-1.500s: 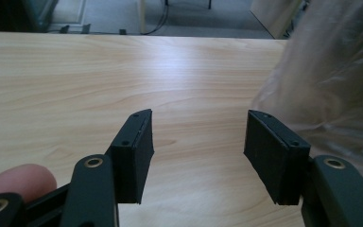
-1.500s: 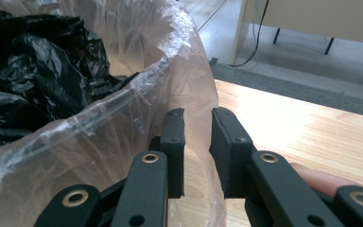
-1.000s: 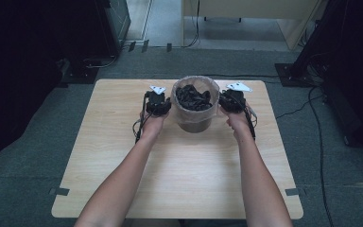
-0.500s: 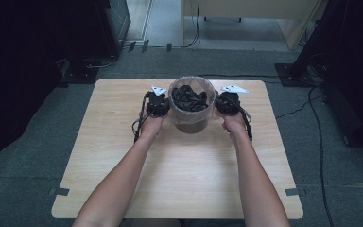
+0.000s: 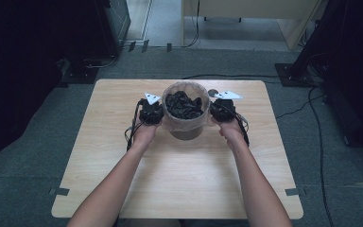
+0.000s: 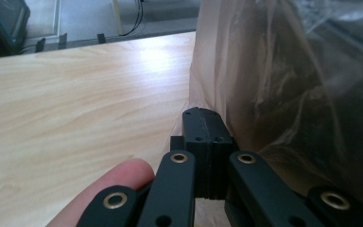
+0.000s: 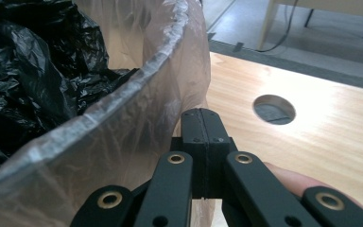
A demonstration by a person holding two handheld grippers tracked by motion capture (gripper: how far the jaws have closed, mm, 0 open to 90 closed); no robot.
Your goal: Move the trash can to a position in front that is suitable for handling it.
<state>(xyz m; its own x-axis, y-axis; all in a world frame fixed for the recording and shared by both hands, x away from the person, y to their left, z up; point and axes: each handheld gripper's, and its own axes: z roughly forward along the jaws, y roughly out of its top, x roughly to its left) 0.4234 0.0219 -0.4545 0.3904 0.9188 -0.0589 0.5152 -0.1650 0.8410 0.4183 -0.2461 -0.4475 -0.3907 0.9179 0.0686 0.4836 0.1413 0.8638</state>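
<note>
A round bin lined with a clear plastic bag stands at the far middle of the wooden table, filled with crumpled black plastic bags. My left gripper presses against the bin's left side and my right gripper against its right side. In the left gripper view the jaws have just closed, with a fold of the clear liner running in at their tips. In the right gripper view the jaws have also just closed, pinching the hanging liner film below the rim.
A round cable hole is cut in the table just behind the right gripper, also seen as the hole in the right gripper view. Cables trail from both grippers. Grey carpet, dark stands and a desk surround the table.
Both hands, the grippers and the bin have shifted a little to the left and toward the person. Both grippers sit tighter against the bin's sides.
</note>
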